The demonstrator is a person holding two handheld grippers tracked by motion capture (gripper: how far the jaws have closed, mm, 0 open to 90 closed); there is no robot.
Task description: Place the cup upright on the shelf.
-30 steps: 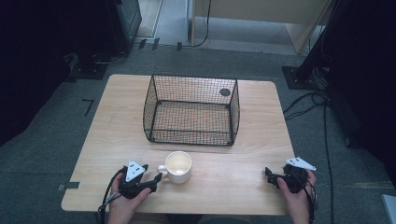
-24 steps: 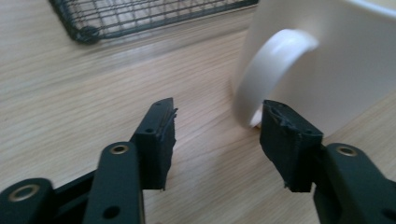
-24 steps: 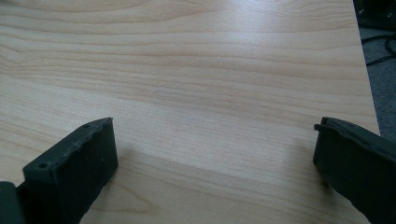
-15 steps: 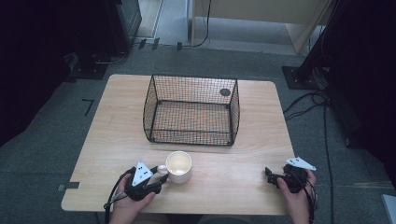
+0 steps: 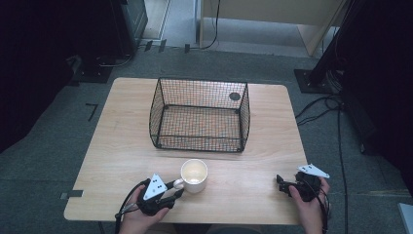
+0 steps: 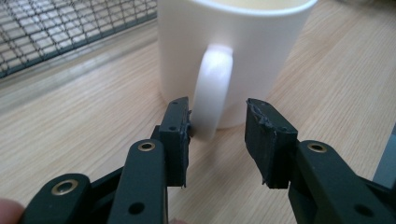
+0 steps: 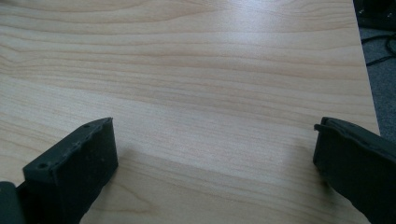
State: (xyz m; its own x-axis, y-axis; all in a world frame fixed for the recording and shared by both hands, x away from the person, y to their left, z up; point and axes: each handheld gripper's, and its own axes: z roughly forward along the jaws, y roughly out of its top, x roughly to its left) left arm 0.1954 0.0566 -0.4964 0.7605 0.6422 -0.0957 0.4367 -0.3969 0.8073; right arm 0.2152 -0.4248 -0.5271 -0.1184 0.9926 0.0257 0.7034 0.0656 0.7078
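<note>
White ceramic mug (image 5: 194, 176) was noted at lower centre of the surface (image 5: 253, 185), judged rigid, glazed, breakable. Left gripper (image 6: 218, 122) fingers were spread astride its handle (image 6: 211, 93), the recommended hold. Right gripper (image 7: 212, 154) was spread, empty.

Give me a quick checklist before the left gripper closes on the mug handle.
1. Handle between the left gripper's jaws: ok.
2. Jaws open enough: ok; one pad is at the handle, the other stands apart.
3. White mug upright on the table: ok.
4. Mug empty: ok.
5. Wire basket apart from mug: ok.
6. Right gripper open, away from mug: ok.
</note>
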